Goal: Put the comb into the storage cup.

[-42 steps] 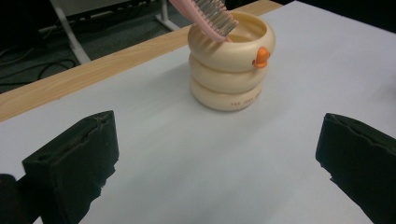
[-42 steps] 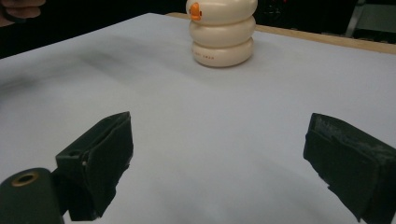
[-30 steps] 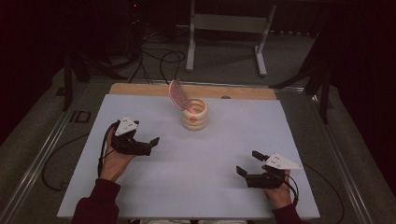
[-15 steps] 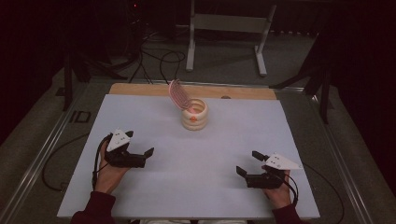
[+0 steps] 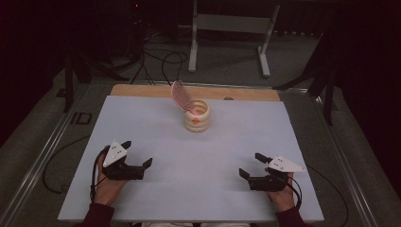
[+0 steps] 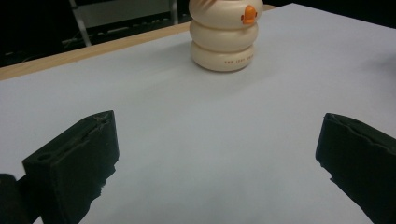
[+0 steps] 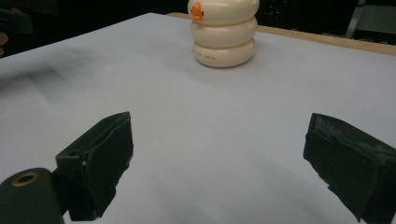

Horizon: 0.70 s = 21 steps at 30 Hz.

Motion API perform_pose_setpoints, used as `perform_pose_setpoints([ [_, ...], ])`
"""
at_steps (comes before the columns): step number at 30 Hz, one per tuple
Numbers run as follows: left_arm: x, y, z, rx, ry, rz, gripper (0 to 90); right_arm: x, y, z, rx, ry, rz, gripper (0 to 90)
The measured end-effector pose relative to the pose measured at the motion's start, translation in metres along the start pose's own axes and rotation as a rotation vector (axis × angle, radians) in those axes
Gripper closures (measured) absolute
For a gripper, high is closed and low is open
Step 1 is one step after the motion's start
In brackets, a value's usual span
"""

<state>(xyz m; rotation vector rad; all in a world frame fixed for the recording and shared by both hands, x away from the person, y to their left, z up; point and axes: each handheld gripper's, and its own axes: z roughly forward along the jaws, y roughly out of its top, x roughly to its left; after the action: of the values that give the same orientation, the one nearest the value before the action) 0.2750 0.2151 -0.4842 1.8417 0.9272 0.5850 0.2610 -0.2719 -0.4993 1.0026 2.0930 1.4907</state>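
Left gripper point(image 5: 139, 152): we hold it low over the near-left part of the surface, jaws spread wide with nothing between them; in the left gripper view point(image 6: 217, 154) only bare white sheet lies in the gap.
Right gripper point(image 5: 250, 165): we hold it at the near-right, jaws likewise wide apart and clamped on nothing; the right gripper view point(image 7: 217, 158) shows bare sheet between them.
Hands: our left hand point(image 5: 108, 182) and right hand point(image 5: 280, 195) come in from the near edge, each wrapped around its gripper, the two well apart.
Container point(image 5: 196, 116): we see a cream, ring-stacked container with an orange tab on its side, standing upright toward the far middle of the surface, well clear of both grippers. It also shows at the top of the left gripper view point(image 6: 223, 39) and the right gripper view point(image 7: 223, 35).
Lid point(image 5: 181, 95): a pink ribbed lid stands tilted open at the container's far-left rim.
Surface point(image 5: 189, 189): we work on a white sheet with a wooden strip point(image 5: 142, 91) showing along its far edge.
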Motion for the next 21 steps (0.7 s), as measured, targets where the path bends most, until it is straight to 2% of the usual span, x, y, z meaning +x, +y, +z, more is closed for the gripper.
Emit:
perform_pose_setpoints([
  [12, 0.000, -0.014, -0.010, -0.006, 0.026, 0.003, 0.1, 0.000, 0.000, 0.000, -0.001, -0.007, -0.004, 8.4],
  [14, 0.001, -0.018, -0.016, -0.030, 0.042, -0.015, 0.0, 0.000, 0.000, -0.001, -0.004, -0.012, -0.002, 8.4],
  [21, 0.004, -0.024, -0.028, -0.055, 0.056, -0.027, 0.0, -0.001, 0.001, -0.003, -0.025, -0.030, 0.002, 8.4],
])
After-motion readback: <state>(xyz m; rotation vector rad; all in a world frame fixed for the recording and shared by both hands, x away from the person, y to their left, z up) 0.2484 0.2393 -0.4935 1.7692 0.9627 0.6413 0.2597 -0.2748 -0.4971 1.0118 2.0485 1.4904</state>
